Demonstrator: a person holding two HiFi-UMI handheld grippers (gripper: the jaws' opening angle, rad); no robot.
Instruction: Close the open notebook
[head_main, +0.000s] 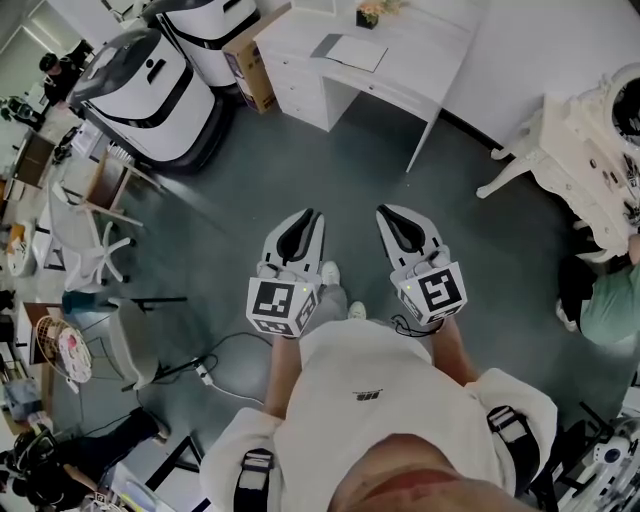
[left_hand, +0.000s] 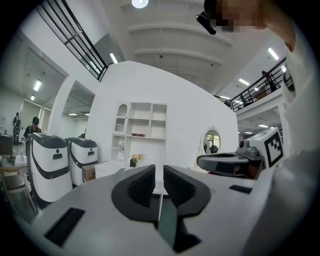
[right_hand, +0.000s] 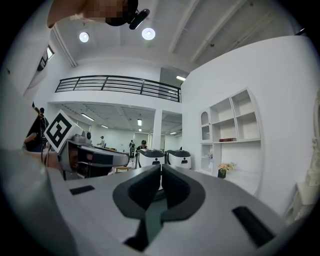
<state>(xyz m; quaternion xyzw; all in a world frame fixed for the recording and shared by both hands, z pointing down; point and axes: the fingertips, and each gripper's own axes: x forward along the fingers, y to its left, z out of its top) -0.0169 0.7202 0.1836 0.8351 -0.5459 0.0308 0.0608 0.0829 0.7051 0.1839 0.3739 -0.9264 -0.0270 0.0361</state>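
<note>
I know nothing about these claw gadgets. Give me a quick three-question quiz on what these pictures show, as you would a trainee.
1. True or false: the left claw is gripping a notebook.
2. Where is the desk relative to that claw? A: well ahead of it. B: right under it. C: touching it.
3. What small thing stands at the desk's far edge?

Key
1. False: it is shut on nothing.
2. A.
3. Flowers.
</note>
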